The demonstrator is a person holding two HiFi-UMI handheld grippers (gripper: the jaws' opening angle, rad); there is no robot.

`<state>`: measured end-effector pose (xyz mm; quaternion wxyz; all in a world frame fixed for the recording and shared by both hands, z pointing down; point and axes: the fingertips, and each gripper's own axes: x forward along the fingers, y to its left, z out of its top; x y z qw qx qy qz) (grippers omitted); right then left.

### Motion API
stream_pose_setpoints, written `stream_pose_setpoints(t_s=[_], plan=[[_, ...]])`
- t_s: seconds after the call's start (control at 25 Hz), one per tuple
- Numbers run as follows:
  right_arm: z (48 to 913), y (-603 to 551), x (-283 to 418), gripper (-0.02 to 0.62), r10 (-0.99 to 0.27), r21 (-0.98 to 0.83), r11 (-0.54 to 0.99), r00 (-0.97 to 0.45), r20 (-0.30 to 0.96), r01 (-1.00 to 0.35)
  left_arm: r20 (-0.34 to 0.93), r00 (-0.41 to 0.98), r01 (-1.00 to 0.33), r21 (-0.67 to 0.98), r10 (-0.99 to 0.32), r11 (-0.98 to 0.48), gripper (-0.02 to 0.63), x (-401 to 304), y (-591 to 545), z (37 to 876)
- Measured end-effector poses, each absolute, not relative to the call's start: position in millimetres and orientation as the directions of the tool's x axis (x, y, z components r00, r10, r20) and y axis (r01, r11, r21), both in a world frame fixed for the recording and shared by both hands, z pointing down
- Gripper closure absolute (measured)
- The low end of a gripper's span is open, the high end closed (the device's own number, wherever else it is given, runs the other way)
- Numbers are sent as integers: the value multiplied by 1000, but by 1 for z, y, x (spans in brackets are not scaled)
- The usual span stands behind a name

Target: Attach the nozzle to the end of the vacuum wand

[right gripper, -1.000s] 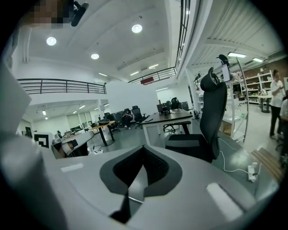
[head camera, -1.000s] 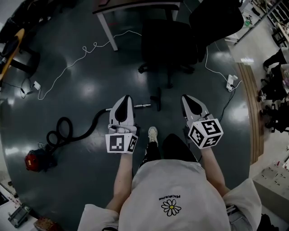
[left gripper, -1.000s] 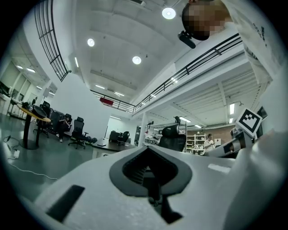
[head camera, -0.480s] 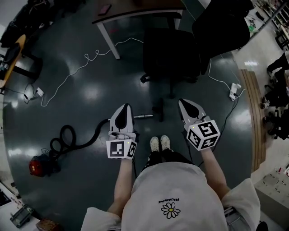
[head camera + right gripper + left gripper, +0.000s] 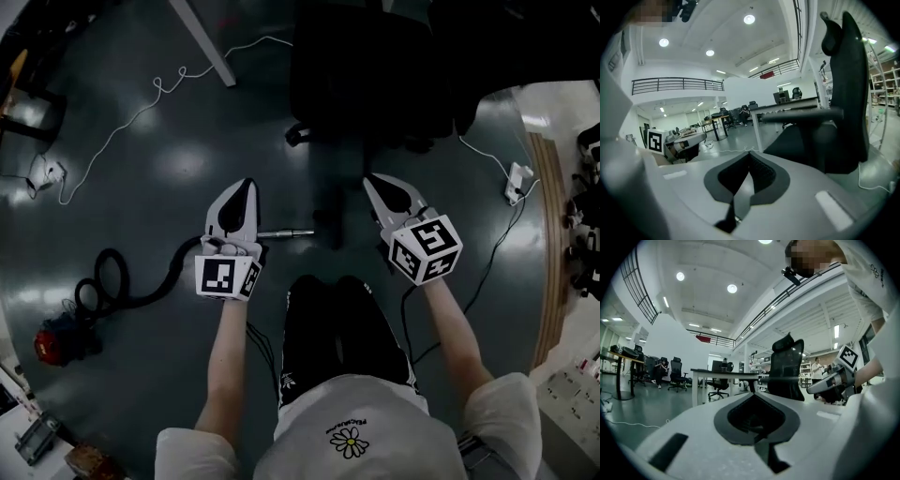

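While the person holds the white-shelled left claw (image 5: 246, 184) and the matching right claw (image 5: 371, 179) out over the glossy dark grey floor (image 5: 187, 169), on the near side of the black swivel office chair (image 5: 366, 66), both claws have their jaws pressed together with nothing between them. A slim silver metal vacuum wand (image 5: 287, 232) lies on the floor just in front of the chair's base. The narrow black nozzle (image 5: 329, 220) lies just past its tip and apart from it, dim in the chair's shadow. Well left of the chair, the wand's black hose (image 5: 131, 291) loops to a red vacuum canister (image 5: 58, 339). A thin white cable (image 5: 178, 80) snakes across the floor left of the chair.
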<state>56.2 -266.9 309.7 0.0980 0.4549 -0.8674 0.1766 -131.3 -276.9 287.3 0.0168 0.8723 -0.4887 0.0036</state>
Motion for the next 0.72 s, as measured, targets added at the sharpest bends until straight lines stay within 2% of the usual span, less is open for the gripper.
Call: stream_pose_setpoints(t_s=[0.12,0.24,0.36,0.44,0.52,0.64,0.72], plan=[[471,-297,55,589,-748,-173,549,-573,335,-817,35,554,-830,-46,-832,-555,606,-142,-304,446],[628,-311,46,579,-688,-150,618,-623,372,-772,70,590,-795,-121,-804,-594,606,-148,-315,594],[747,-307,32,499,-584,-166,700,-691,425,-694,103,730,-660,-155,-676,-736,471,-127,-303,696],[804,-289,22,444,-483,-183,758,-727,489,-627,306,811,-446,-228,-499,-865,343,-114,-271,768],[845,-268,14,406,-362,-187,819,-741,565,-543,524,778,-281,-202,-346,-938,262,-112,-235,839],[893,-247,2,377,-225,-153,895,-720,656,-419,722,665,-121,-150,-192,-981,235,-120,-201,928],[919,-242,-1,367,-183,-104,929,-684,706,-356,783,599,-60,-164,-167,-985,235,-122,-191,967]])
